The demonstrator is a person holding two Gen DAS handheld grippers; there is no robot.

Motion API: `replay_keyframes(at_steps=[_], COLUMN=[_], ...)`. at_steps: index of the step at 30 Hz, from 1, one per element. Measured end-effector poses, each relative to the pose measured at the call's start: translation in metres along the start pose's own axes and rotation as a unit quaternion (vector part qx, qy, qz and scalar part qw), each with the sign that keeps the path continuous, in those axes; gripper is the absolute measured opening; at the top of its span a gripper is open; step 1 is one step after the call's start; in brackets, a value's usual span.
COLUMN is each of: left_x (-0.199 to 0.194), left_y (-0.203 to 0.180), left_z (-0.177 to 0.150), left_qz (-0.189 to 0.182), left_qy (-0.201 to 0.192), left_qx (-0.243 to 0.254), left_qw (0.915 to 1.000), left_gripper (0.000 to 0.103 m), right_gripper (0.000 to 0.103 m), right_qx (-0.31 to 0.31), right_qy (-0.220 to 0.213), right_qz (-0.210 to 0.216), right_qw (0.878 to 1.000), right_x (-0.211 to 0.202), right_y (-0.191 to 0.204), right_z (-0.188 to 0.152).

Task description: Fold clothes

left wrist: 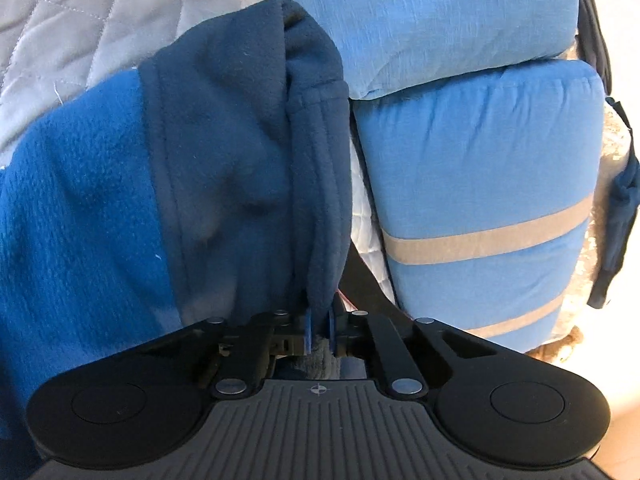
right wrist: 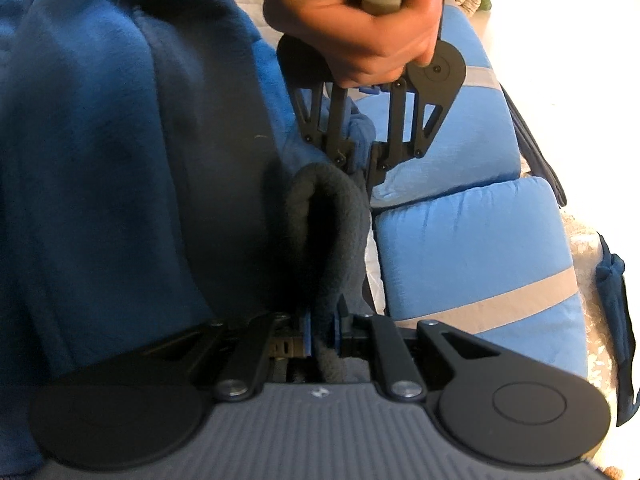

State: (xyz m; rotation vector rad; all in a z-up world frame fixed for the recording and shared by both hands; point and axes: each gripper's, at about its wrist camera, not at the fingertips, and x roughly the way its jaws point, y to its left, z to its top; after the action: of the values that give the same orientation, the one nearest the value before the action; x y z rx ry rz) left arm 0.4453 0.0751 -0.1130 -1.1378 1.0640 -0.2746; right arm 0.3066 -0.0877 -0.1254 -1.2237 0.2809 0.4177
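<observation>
A blue fleece garment (left wrist: 80, 184) with a dark navy band (left wrist: 240, 152) hangs over a quilted grey cover. My left gripper (left wrist: 319, 330) is shut on the navy edge of the fleece. In the right wrist view the same fleece (right wrist: 100, 140) fills the left side. My right gripper (right wrist: 322, 334) is shut on a rolled navy edge (right wrist: 328, 220) of it. The left gripper (right wrist: 362, 160) shows beyond, held by a bare hand (right wrist: 360, 20), pinching the fleece a little further along the same edge.
Two folded light-blue garments (left wrist: 480, 168) with grey stripes lie stacked to the right, also in the right wrist view (right wrist: 472, 248). A quilted grey cover (left wrist: 80, 32) lies under the clothes. A dark navy item (left wrist: 618, 216) hangs at the far right edge.
</observation>
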Motion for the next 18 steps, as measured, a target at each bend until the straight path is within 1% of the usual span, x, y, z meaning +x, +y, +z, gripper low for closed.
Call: replay_keyframes(at_steps=[4,6,11,15,16,17,18], left_x=[0.002,0.001,-0.002,-0.006,-0.007,-0.011,-0.016], left_y=[0.009,0.012,0.009,0.005,0.003,0.001,-0.002], left_z=[0.005,0.007,0.007,0.005,0.004,0.004,0.002], left_qz=[0.015,0.014,0.019,0.032,0.037,0.039,0.042], left_qy=[0.000,-0.002,-0.012,-0.007,-0.005,-0.007,-0.012], left_qx=[0.002,0.006,0.015,0.023,0.027,0.034,0.041], left_qw=[0.9999,0.9999,0.9996,0.9992,0.9989,0.9986,0.9982], left_gripper=[0.006,0.006,0.007,0.009,0.012,0.017,0.021], right_gripper=[0.011,0.011,0.011,0.011,0.011,0.012,0.021], right_qx=[0.008,0.022,0.044,0.048,0.044,0.040,0.039], right_qy=[0.003,0.005,0.011,0.017,0.018,0.020,0.021], right_qz=[0.001,0.005,0.018,0.027,0.026,0.025,0.023], right_qw=[1.000,1.000,0.999,0.998,0.999,0.999,0.999], right_x=[0.003,0.004,0.008,0.010,0.011,0.012,0.013], right_y=[-0.002,-0.006,-0.014,-0.014,-0.013,-0.011,-0.010], right_z=[0.001,0.003,0.017,0.023,0.024,0.024,0.025])
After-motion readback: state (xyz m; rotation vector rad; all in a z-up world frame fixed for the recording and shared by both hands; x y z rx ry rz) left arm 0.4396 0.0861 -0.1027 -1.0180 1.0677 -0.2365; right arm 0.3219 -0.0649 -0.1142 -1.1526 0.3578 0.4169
